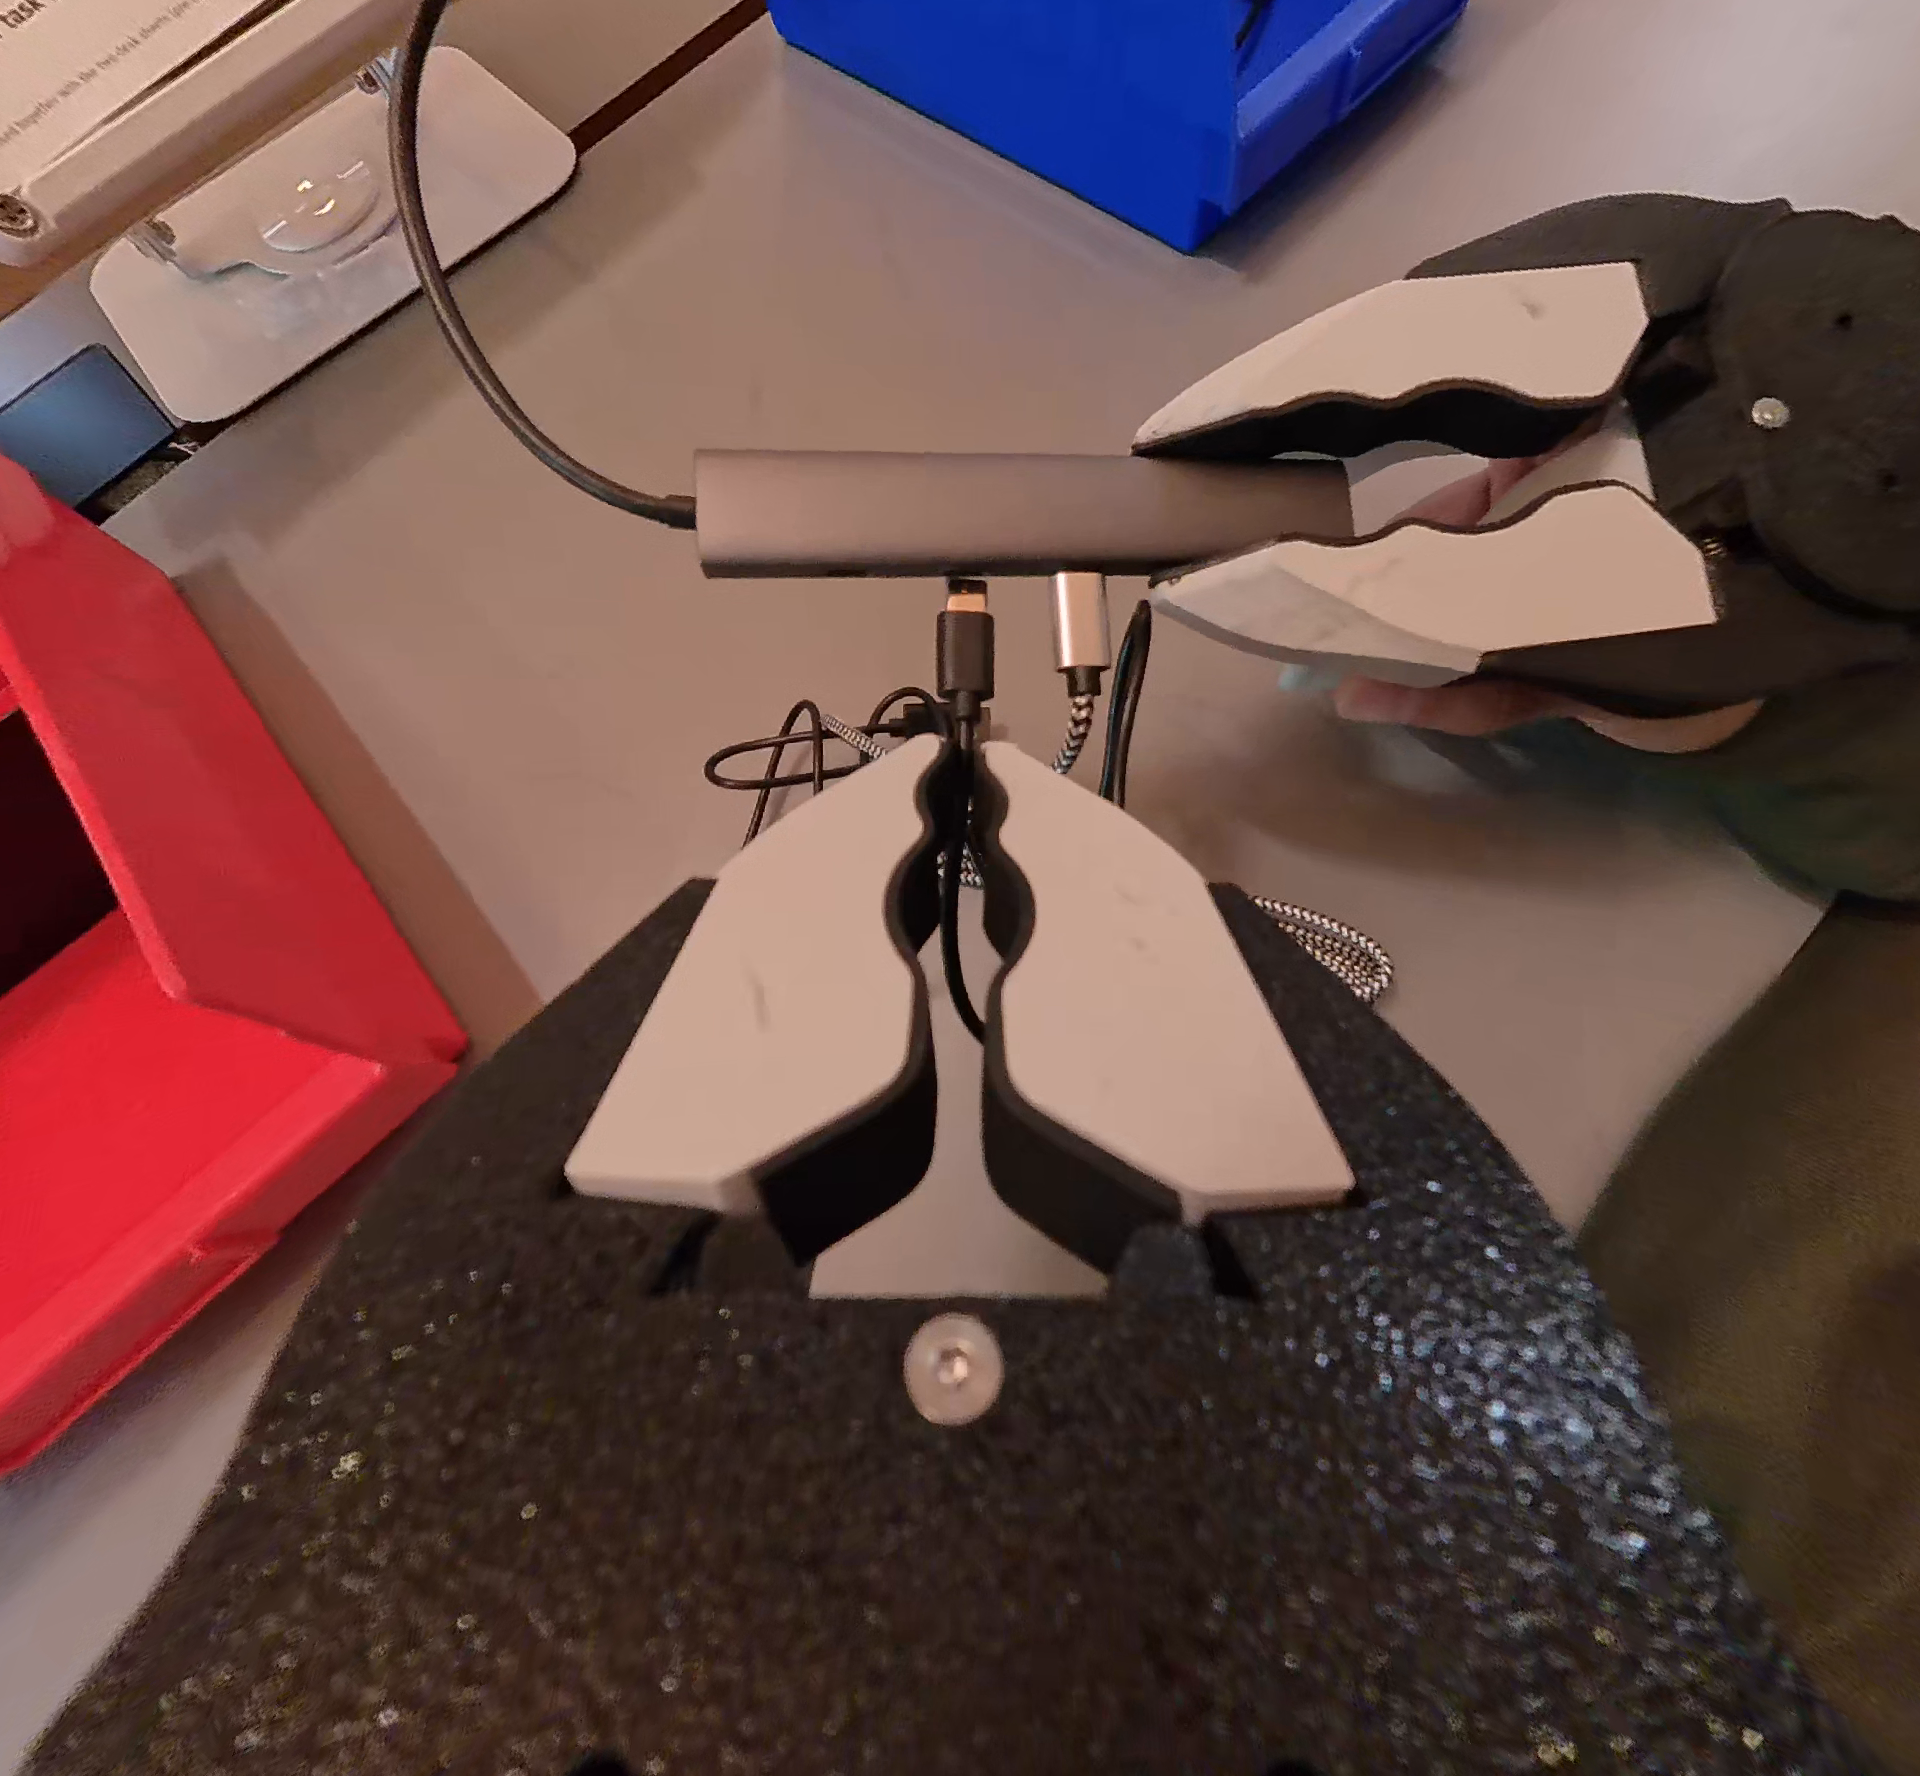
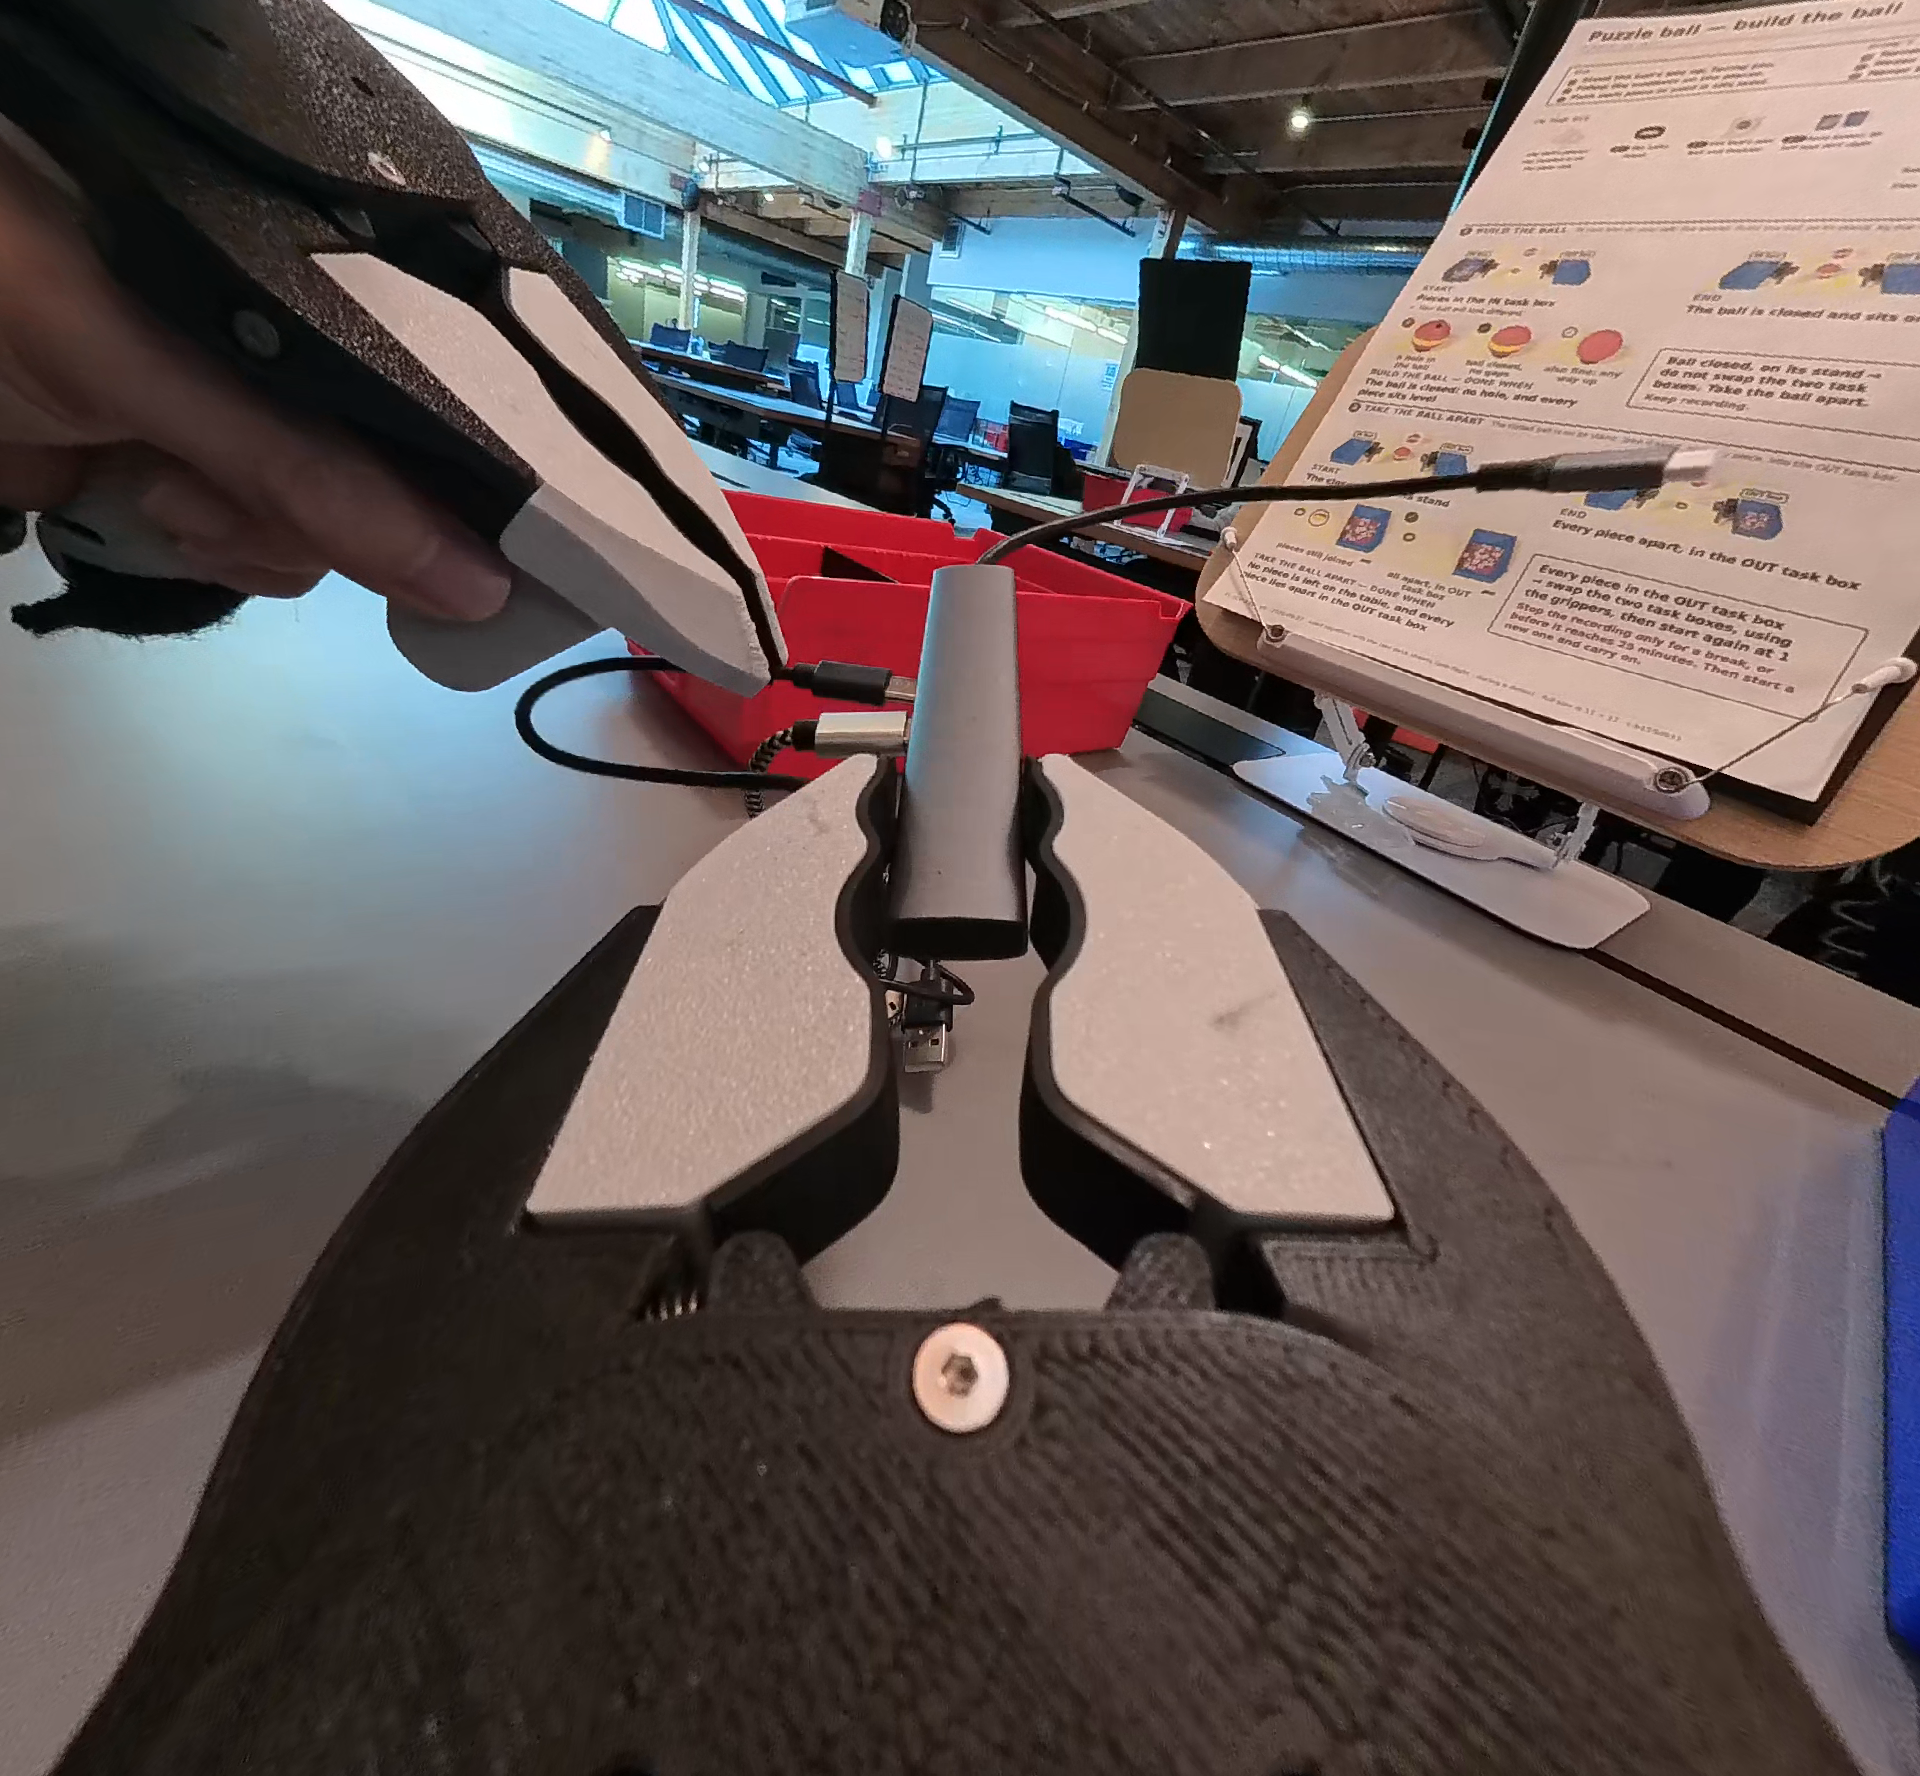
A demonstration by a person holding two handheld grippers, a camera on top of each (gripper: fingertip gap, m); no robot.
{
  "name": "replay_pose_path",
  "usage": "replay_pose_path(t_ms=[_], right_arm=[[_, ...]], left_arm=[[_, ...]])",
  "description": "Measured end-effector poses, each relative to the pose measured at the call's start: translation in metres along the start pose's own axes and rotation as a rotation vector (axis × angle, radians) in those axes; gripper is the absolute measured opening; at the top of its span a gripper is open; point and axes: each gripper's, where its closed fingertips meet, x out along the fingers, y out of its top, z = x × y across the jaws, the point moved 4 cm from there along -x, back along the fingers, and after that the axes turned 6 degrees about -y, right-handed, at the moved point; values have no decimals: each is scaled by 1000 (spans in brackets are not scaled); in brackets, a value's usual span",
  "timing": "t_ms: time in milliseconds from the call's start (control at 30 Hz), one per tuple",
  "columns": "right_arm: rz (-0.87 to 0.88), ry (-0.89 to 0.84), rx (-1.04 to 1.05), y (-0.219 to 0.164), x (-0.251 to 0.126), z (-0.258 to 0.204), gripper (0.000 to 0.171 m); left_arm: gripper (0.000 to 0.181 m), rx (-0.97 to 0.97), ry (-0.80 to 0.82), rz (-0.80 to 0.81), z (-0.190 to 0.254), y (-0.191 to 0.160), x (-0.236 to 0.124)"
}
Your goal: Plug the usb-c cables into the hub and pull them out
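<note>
The left gripper point(image 1: 964, 752) has its fingers pinched nearly together at the tips, clamping a thin black cable point(image 1: 961, 687). The right gripper point(image 2: 961, 776), level, clamps the grey hub point(image 2: 956, 760) between its fingers.

I count two tools, the left tool point(image 1: 961, 750) and the right tool point(image 2: 961, 781). One grey hub point(image 1: 997, 513). Two USB-C cables at it: a black cable point(image 1: 966, 656) and a braided silver-plug cable point(image 1: 1081, 635). Two bins on the table point(image 1: 727, 313): one red bin point(image 1: 208, 1103), one blue bin point(image 1: 1039, 12). One instruction sheet stand point(image 2: 1558, 687).
</note>
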Motion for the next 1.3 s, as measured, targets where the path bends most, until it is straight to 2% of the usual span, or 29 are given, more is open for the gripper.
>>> replay_pose_path(t_ms=[1000,1133,1300], right_arm=[[-21,11,5,-2,3,-1,23],[-11,-5,66,-1,2,7,23],[6,-19,168,0,-1,19,22]], left_arm=[[2,-21,32,31,-2,3,-1],[2,69,48,101,2,9,5],[4,202,106,297,2,18,18]])
